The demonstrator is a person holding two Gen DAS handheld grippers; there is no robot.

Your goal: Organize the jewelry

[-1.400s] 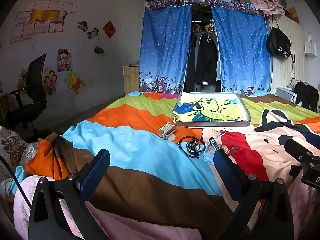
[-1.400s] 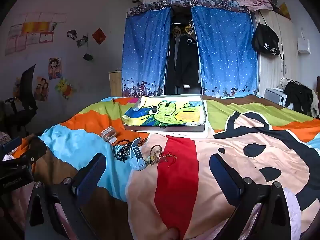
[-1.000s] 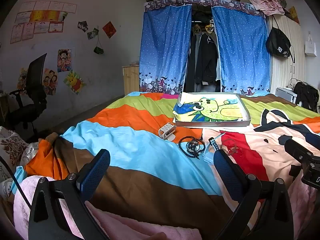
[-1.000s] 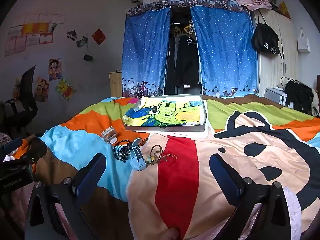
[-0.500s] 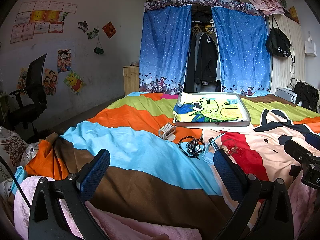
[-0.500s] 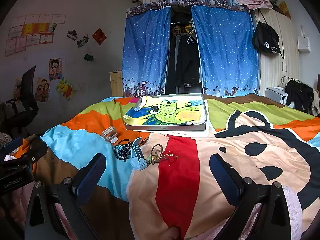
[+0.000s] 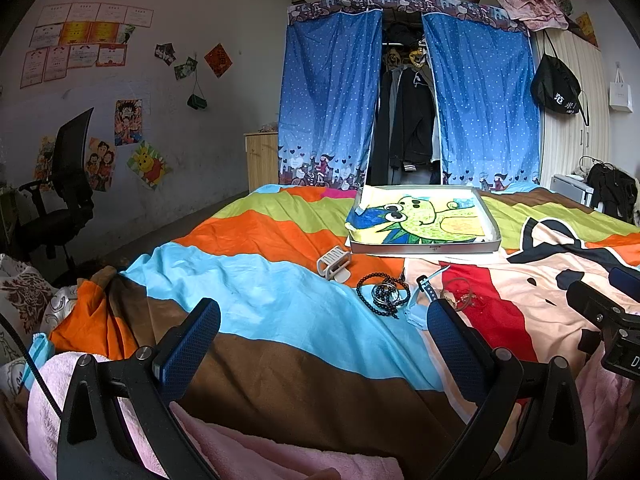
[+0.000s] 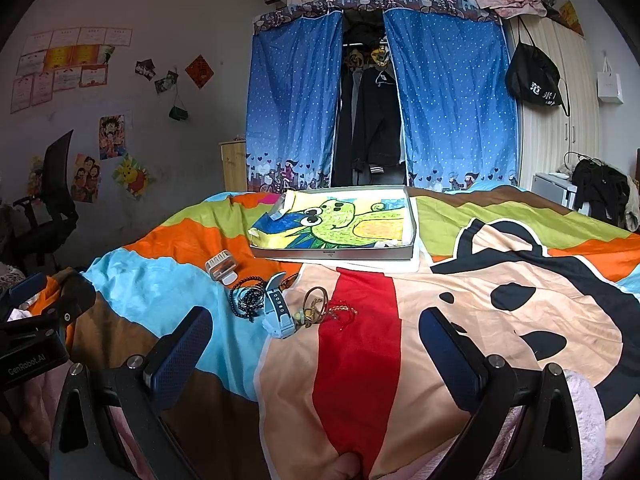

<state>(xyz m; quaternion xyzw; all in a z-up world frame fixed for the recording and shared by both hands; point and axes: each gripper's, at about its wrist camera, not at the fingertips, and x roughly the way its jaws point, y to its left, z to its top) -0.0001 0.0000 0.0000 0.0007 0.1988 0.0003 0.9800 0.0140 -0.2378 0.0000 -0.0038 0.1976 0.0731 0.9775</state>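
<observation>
Left gripper [image 7: 323,338] and right gripper [image 8: 315,336] hover level over the bedspread [image 8: 500,300], jaws wide apart, holding nothing. Ahead lie a black bead bracelet [image 8: 246,298] and what looks like a pale-blue watch [image 8: 277,312].

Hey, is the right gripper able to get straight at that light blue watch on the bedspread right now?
Probably yes. The right gripper is open and empty, and the light blue watch lies just ahead, left of centre, with only bare bedspread between. The black bead bracelets crowd its left side.

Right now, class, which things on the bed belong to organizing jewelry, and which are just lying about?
For the job: black bead bracelets, blue watch, brown bangle, tray.
Lying about: white clip, pink towel, bedspread.
</observation>
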